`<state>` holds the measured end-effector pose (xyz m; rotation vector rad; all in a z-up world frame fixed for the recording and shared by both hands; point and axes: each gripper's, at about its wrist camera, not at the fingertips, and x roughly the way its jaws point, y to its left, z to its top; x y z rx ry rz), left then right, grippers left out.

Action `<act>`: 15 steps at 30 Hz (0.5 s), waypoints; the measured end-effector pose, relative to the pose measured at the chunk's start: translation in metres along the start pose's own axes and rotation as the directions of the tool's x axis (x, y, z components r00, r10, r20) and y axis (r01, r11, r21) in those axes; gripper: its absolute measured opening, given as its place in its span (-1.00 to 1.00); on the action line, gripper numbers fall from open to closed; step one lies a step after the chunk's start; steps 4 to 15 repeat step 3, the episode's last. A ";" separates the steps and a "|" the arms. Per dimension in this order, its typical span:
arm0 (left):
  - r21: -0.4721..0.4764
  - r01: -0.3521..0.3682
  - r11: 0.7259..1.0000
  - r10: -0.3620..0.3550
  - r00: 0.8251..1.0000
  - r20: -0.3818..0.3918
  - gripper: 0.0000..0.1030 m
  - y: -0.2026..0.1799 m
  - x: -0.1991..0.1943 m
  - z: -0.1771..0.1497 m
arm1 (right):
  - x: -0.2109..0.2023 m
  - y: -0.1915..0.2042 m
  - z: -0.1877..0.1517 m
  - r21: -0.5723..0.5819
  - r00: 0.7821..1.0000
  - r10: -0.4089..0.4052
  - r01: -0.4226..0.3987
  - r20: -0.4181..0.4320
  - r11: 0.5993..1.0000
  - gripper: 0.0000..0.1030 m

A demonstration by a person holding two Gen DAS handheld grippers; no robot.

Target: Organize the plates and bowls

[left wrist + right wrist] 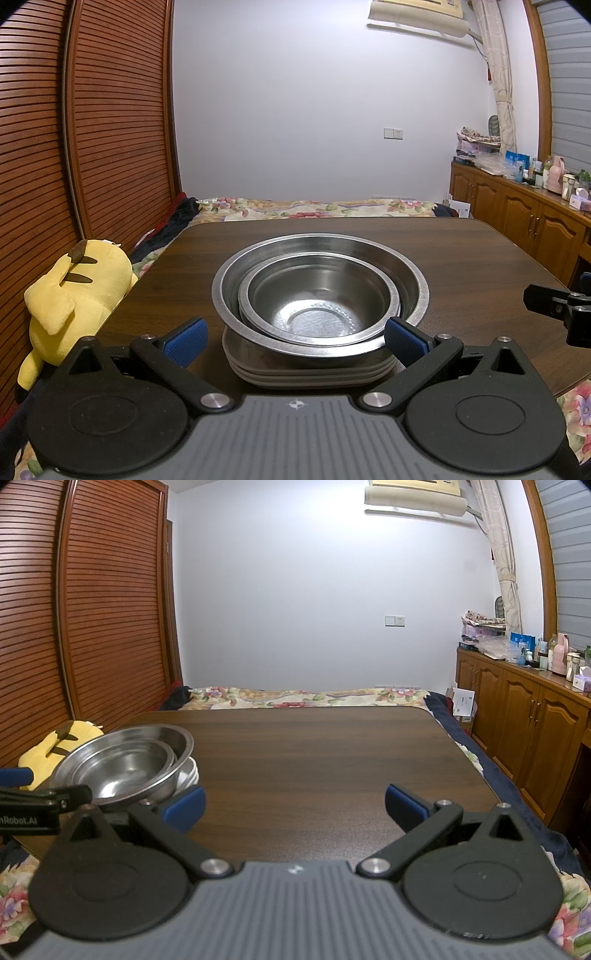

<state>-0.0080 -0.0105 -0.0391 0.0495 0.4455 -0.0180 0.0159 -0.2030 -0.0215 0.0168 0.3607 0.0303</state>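
We see nested steel bowls [320, 295] on stacked plates [310, 371] at the surface's [461, 258] near-left edge. Left tool [295, 341] and right tool [294, 809] gape wide, empty. Light, stiff, slippery: we judge the rim the best hold.

A dark wooden table [314, 760] carries stacked plates [310, 371] near its left edge.

Left wrist view low and close behind the nested stainless-steel bowls [320, 295], facing the white back wall [314, 110], right wrist view alongside, facing likewise, both sharing the dark wooden table [314, 760], bowls at its left
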 end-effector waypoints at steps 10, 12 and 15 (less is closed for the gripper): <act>0.001 0.004 1.000 -0.004 1.000 -0.002 1.00 -0.001 0.000 0.000 | 0.000 0.000 0.000 0.001 1.000 0.000 0.000 -0.001 1.000 1.00; 0.001 0.004 1.000 -0.004 1.000 -0.002 1.00 -0.001 0.000 0.000 | 0.000 0.000 0.000 0.001 1.000 0.000 0.000 -0.001 1.000 1.00; 0.001 0.004 1.000 -0.004 1.000 -0.002 1.00 -0.001 0.000 0.000 | 0.000 0.000 0.000 0.001 1.000 0.000 0.000 -0.001 1.000 1.00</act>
